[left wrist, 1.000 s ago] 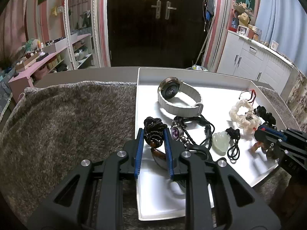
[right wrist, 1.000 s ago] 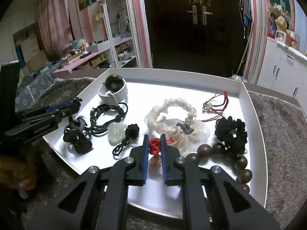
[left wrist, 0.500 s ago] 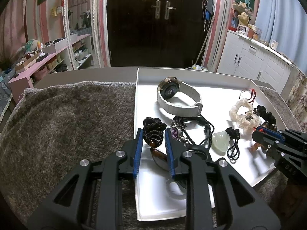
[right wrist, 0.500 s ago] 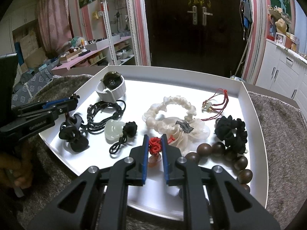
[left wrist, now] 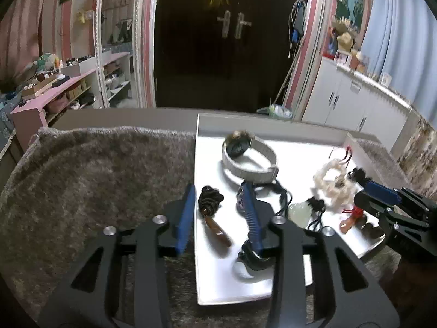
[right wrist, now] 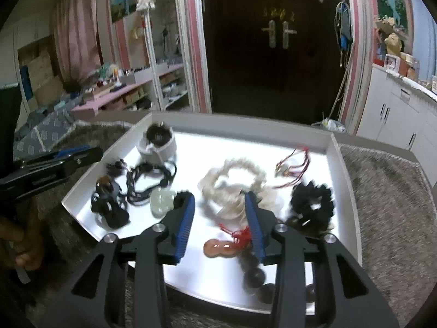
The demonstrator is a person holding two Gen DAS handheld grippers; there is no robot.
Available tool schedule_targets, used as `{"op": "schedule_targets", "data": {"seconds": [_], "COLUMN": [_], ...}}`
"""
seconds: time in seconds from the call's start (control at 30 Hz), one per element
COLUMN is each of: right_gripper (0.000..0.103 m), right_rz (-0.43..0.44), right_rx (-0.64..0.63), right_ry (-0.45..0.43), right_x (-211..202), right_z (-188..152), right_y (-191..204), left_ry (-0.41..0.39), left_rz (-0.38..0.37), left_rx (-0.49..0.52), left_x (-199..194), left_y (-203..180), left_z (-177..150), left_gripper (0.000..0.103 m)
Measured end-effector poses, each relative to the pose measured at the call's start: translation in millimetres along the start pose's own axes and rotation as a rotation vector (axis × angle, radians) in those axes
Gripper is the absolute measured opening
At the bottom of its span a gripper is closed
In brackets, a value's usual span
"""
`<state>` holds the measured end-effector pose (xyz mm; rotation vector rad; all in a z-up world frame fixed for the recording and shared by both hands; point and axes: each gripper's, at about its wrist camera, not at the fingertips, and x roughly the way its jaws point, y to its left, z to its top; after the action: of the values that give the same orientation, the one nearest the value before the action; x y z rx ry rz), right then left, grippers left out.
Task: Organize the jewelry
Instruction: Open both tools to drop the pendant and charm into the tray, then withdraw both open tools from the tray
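A white tray of jewelry lies on a grey shaggy rug. My left gripper is open above the tray's left edge, its jaws on either side of a brown pendant with a dark knotted cord that lies on the tray. My right gripper is open over the tray's near side, above an amber gourd pendant with a red knot lying on the tray. A white-banded watch, black cords, a pale jade pendant, a white bead bracelet, a black scrunchie and brown beads lie around.
The rug covers the tabletop left and right of the tray. Beyond the table are a dark double door, pink shelves at left and white cabinets at right. The right gripper shows at the left wrist view's right edge.
Both grippers have opened. The left let go of the brown pendant and the right let go of the red-knot gourd pendant; both pendants now lie on the tray.
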<state>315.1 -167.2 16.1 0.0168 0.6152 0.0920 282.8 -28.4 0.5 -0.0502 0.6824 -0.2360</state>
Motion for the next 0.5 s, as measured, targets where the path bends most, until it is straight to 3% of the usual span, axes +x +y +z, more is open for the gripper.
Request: {"op": "schedule_targets", "data": {"seconds": [0.23,0.3,0.37,0.5], "right_gripper": [0.050,0.055,0.058,0.065], "right_rz": [-0.053,-0.076,-0.102,-0.149], "right_rx": [0.002,-0.008,-0.018,0.001], "right_ry": [-0.073,-0.094,-0.112,-0.115], "right_x": [-45.2,-66.1,-88.4,-120.5], "right_z": [16.7,14.2,6.4,-16.9], "right_y": [-13.3,-17.6,-22.5,-31.6], "left_ry": [-0.046,-0.065,-0.082,-0.098], "left_rz": [0.014,0.027,0.052,0.089], "left_rx": [-0.029,-0.018,-0.006,0.018], "left_x": [-39.3,-57.2,-76.9,-111.5], "left_y": [11.5,15.4,17.7,19.9], "left_z": [12.9,11.0,5.0,-19.6], "left_gripper": [0.043,0.051,0.065,0.077]}}
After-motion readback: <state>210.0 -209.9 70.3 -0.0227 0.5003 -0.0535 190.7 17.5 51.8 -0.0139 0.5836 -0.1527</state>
